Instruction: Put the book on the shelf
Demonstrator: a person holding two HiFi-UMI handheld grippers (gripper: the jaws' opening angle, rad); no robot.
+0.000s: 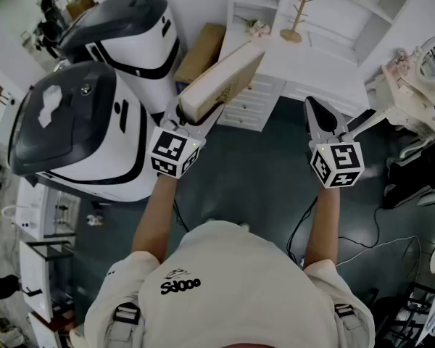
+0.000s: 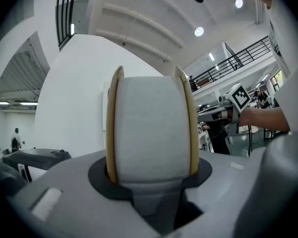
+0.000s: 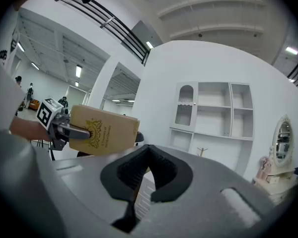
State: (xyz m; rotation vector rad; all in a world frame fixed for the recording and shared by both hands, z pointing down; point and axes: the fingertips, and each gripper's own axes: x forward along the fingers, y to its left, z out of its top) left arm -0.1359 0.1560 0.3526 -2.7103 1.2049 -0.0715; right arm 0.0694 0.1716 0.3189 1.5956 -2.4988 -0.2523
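The left gripper (image 1: 192, 118), jaws clamped on the book's (image 1: 223, 80) near end, aims its long axis up-right in the head view toward the white shelf (image 1: 326, 17); the right gripper (image 1: 317, 114) hangs alongside, jaws together and empty.

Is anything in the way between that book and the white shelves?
Nothing visible blocks it. The book, clamped in the left gripper, is in open air before the shelf, whose compartments look empty. A small wooden stand sits on the counter below, to the book's right.
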